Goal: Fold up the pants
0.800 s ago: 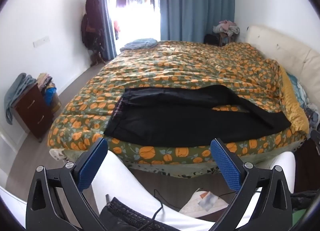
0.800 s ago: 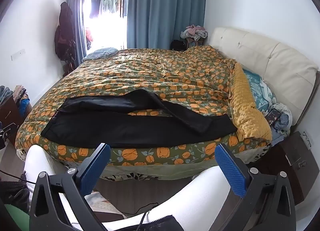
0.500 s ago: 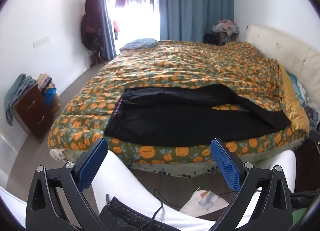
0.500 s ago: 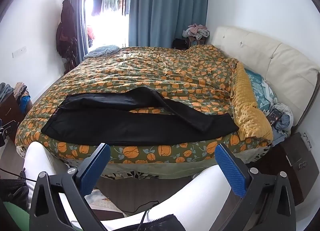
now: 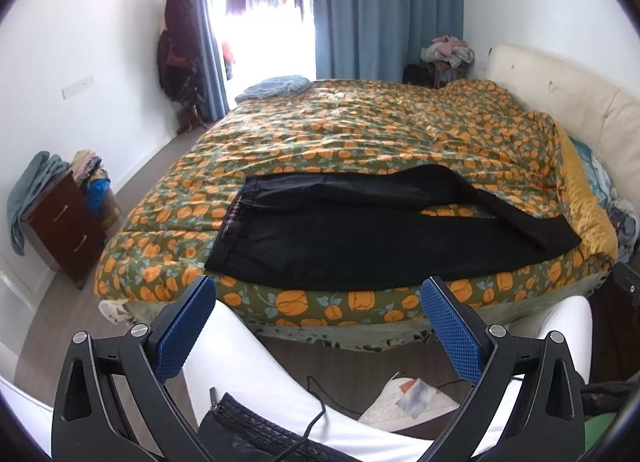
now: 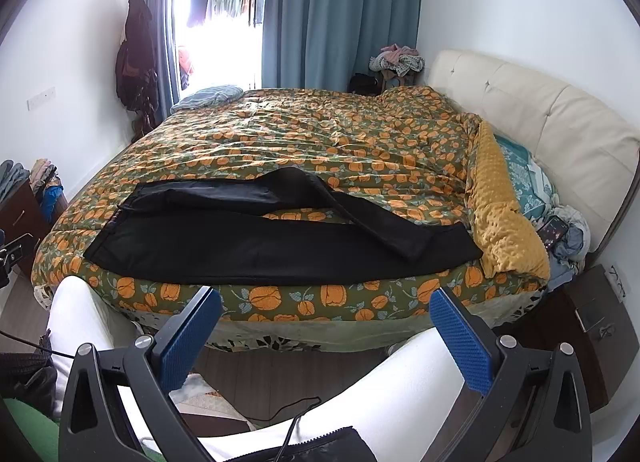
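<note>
1. Bed: fills both views, covered by an orange-and-green patterned quilt. The right wrist view shows the cream headboard at full width, a mustard blanket along the right edge and a dark nightstand at near right. The left wrist view instead shows a brown drawer cabinet at left with clothes piled on it.
2. Blue curtains and a bright window on the far wall, in both views.
3. Black pants: spread flat on the quilt along the near edge of the bed. Long axis runs left-right; waistband at left, leg ends at right. Near leg lies straight. Far leg is bent, crossing down over the near leg close to the cuffs, with a patch of quilt showing between the legs.
4. Person's legs in white trousers sit below both grippers, nearer than the bed.
5. Left gripper: jaws spread wide, blue pads bare, nothing held, short of the bed's near edge and not touching the pants.
6. Right gripper: likewise wide apart, gripping nothing, clear of the pants.
7. Against the earlier frames: pants lie the same way; both grippers are just as wide; the bed sits slightly larger and lower in the right view, so the camera has edged closer.
</note>
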A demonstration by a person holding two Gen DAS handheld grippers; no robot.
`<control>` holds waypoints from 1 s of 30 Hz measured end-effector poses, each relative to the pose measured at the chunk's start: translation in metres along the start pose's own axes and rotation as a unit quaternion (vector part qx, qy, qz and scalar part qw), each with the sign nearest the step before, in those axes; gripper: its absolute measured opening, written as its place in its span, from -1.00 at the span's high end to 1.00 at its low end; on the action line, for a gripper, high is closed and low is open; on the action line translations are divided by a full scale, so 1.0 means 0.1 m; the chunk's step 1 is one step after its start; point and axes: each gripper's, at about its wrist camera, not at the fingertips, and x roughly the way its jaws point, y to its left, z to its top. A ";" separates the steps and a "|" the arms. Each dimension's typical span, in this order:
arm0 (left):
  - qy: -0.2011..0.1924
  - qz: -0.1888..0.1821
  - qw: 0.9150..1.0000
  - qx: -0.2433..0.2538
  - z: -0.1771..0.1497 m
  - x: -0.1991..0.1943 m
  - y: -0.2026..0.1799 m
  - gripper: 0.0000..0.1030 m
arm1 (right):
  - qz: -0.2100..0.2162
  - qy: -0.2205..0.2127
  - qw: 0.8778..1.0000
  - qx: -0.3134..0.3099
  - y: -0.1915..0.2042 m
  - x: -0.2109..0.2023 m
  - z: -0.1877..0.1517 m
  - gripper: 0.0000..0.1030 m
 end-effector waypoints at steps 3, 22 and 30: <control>-0.001 0.000 1.000 0.008 -0.01 0.00 -0.03 -0.99 | -0.002 0.001 1.000 0.001 0.02 -0.01 0.00 -1.00; -0.004 -0.002 1.000 0.014 -0.02 -0.03 -0.07 -0.99 | 0.002 0.004 1.000 -0.011 0.07 0.02 -0.01 -1.00; -0.005 -0.002 1.000 0.015 -0.02 -0.02 -0.08 -0.99 | 0.002 0.004 1.000 -0.011 0.08 0.01 -0.02 -1.00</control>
